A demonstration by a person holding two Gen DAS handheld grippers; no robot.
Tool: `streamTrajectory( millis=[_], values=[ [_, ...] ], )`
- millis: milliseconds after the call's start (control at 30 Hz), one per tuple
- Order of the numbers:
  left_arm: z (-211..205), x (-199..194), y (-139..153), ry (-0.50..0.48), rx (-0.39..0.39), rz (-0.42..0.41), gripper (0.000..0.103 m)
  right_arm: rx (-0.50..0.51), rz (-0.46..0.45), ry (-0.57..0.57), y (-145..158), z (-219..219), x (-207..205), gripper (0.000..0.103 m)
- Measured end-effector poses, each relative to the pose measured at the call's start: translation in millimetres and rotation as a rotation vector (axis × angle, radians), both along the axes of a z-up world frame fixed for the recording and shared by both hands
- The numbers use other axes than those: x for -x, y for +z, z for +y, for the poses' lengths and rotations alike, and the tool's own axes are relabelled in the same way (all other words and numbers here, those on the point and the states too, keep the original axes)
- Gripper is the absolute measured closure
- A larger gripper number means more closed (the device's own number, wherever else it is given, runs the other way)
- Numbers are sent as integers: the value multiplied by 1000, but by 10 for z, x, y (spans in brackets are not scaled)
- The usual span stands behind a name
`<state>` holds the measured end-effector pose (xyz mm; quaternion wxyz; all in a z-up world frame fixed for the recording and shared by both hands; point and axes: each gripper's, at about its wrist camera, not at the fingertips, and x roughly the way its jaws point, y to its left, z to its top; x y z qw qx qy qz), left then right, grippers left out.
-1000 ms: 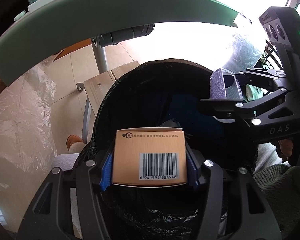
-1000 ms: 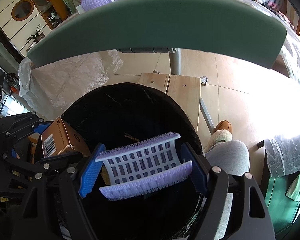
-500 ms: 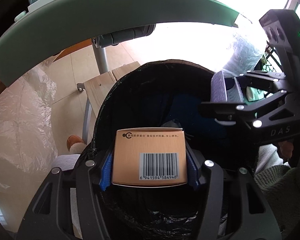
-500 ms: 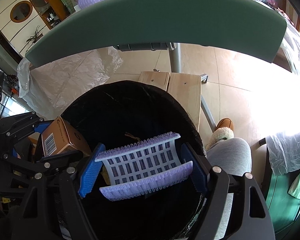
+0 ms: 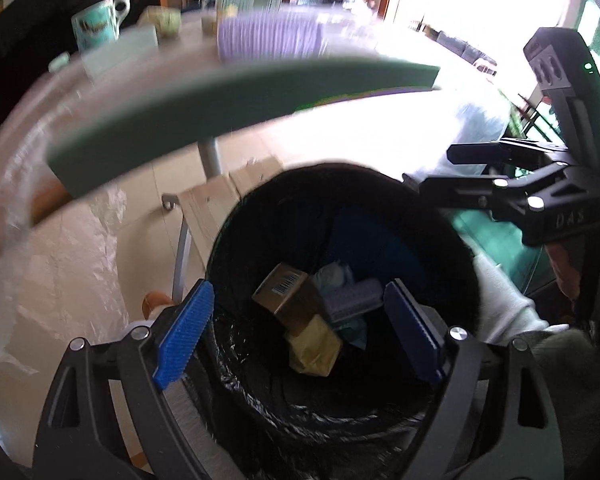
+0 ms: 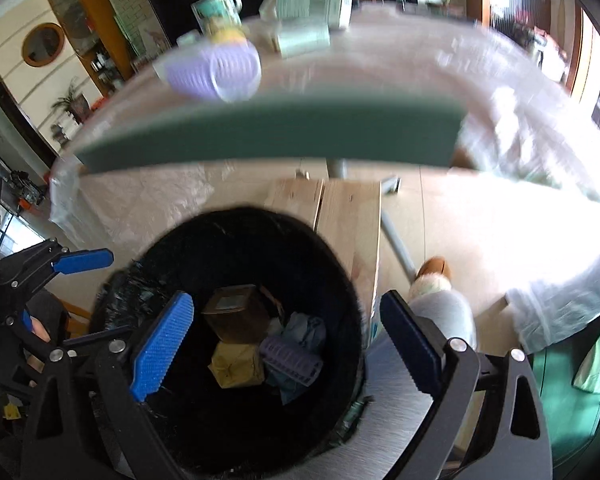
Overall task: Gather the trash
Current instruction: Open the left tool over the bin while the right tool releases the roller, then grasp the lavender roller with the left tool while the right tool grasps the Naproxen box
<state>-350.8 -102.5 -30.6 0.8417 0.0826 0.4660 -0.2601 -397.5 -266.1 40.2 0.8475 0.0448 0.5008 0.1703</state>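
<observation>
A black-lined trash bin (image 5: pixel 466 256) (image 6: pixel 342 264) stands below both grippers. Inside lie the brown barcode box (image 5: pixel 286 292) (image 6: pixel 236 316), the purple hair roller (image 5: pixel 354 300) (image 6: pixel 292 358), a yellow packet (image 5: pixel 316 346) (image 6: pixel 236 366) and blue crumpled paper (image 6: pixel 304 330). My left gripper (image 5: pixel 298 332) is open and empty above the bin's near rim. My right gripper (image 6: pixel 284 342) is open and empty over the bin; it shows in the left wrist view (image 5: pixel 472 170) at the right. Another purple roller (image 5: pixel 268 38) (image 6: pixel 214 70) lies on the table.
A green-edged table (image 5: pixel 204 106) (image 6: pixel 268 132) spans above the bin, with a mug (image 5: pixel 98 24) (image 6: pixel 218 10), boxes (image 6: pixel 312 4) and small items on it. Plastic sheeting (image 5: pixel 60 272) hangs at the left. A wooden stool (image 6: pixel 340 216) and a slippered foot (image 6: pixel 432 274) are near the bin.
Both grippers opened. The box and the purple roller dropped into the bin. Both grippers lifted, so the tabletop now shows.
</observation>
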Motion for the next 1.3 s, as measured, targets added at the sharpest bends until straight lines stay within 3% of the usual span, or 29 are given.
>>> streamTrajectory(
  millis=[133, 267, 400, 633, 800, 900, 1167, 1300],
  values=[
    [25, 82, 440, -12, 65, -118, 3, 2, -129, -18, 428, -115, -51, 4],
    [-7, -45, 746, 2, 98, -218, 2, 13, -232, -42, 733, -172, -295, 4],
    [-99, -367, 817, 31, 97, -244, 2, 70, -283, -48, 858, -207, -700, 4],
    [-313, -935, 697, 61, 133, -171, 2, 92, -249, 41, 771, -204, -1631, 4],
    [-420, -1144, 600, 47, 102, -150, 2, 74, -186, 136, 600, -117, -2291, 4],
    [-417, -1251, 553, 36, 125, -112, 2, 102, -163, 171, 491, -61, -2595, 4],
    [-417, -1367, 480, 20, 130, -72, 2, 113, -123, 287, 252, 168, -3055, 4],
    [-423, -1409, 448, 19, 115, -67, 10, 112, -134, 336, 215, 285, -3120, 4]
  ],
)
